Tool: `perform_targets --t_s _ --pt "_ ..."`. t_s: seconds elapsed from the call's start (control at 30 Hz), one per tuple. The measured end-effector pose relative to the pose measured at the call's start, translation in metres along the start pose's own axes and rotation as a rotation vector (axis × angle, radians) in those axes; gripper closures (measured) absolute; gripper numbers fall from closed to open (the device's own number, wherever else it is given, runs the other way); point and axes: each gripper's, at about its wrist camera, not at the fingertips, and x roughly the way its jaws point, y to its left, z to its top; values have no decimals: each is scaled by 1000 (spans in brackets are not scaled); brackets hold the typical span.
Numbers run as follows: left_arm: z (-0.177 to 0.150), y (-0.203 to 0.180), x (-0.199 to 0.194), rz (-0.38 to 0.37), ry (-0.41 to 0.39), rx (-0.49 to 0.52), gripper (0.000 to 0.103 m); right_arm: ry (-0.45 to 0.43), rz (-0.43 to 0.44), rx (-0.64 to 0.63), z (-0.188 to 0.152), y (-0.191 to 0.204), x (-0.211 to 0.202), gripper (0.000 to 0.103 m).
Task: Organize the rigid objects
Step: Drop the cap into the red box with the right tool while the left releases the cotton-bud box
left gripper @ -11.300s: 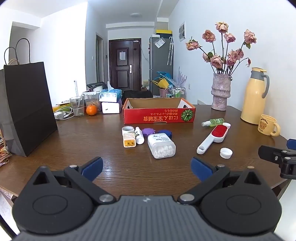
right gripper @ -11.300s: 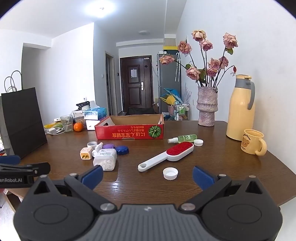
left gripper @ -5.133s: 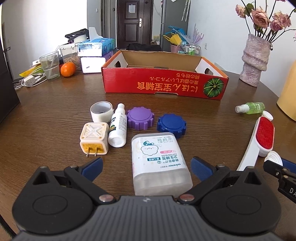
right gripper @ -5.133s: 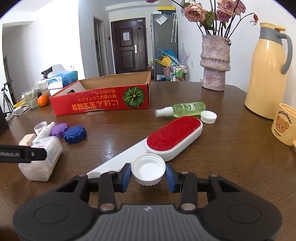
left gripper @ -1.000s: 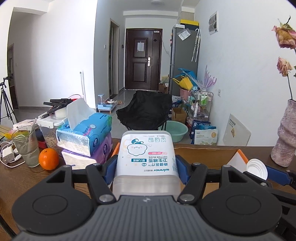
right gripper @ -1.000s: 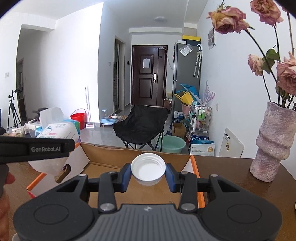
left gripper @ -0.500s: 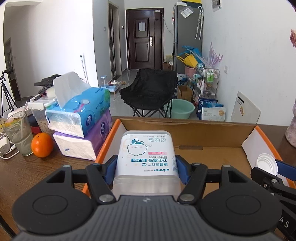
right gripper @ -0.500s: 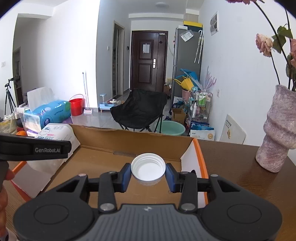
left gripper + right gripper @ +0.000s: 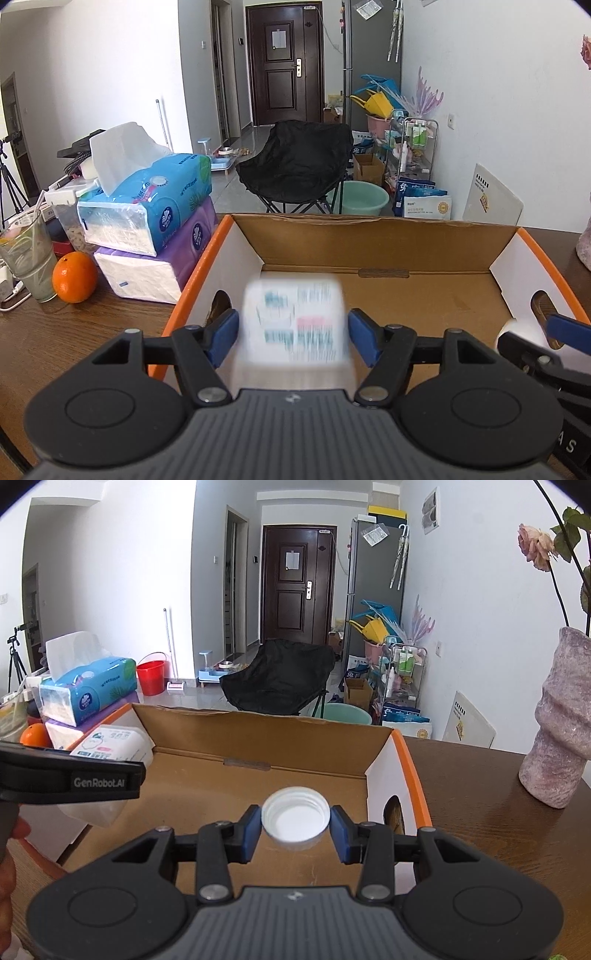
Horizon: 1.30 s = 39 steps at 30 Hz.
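An open cardboard box [image 9: 369, 236] with orange rims stands on the wooden table. My left gripper [image 9: 293, 338] is over its left end; its jaws stand apart from the cotton bud box [image 9: 295, 321], which is blurred and dropping between them. In the right wrist view the cotton bud box [image 9: 110, 746] shows above the carton's left end [image 9: 258, 720]. My right gripper [image 9: 295, 825] is over the carton's right end, and its jaws stand slightly apart from the white cap [image 9: 295, 818] between them.
Stacked tissue packs [image 9: 155, 229], an orange [image 9: 74, 277] and a glass [image 9: 26, 254] stand left of the carton. A pink stone vase [image 9: 557, 731] stands at the right. A black chair [image 9: 295, 162] is beyond the table.
Both grippers dipped toward the carton's inside. My left jaws opened and the cotton bud box slipped out, blurred. My right jaws parted slightly around the white cap.
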Motion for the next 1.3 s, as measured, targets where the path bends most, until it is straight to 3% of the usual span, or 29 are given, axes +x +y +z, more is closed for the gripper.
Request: perform_targets --t_s 0.03,0.07,0.1,0.17,0.8,1.3 --pt "0 0 -1 9 -4 -1 16 8 -6 4 0 -2 1 39" --pt "0 -1 -1 19 -10 0 11 15 -13 8 0 -2 2 16" --pt "0 -1 -3 29 -17 -1 5 17 -24 13 1 -4 3 3" --pt "1 0 -4 38 -29 -8 0 13 -44 26 0 -6 3 3" --pt "2 1 -25 47 -74 -22 0 24 -73 75 1 -17 1 0" --pt "-9 16 -63 38 -101 -43 0 -42 -94 70 -5 -15 -47 0"
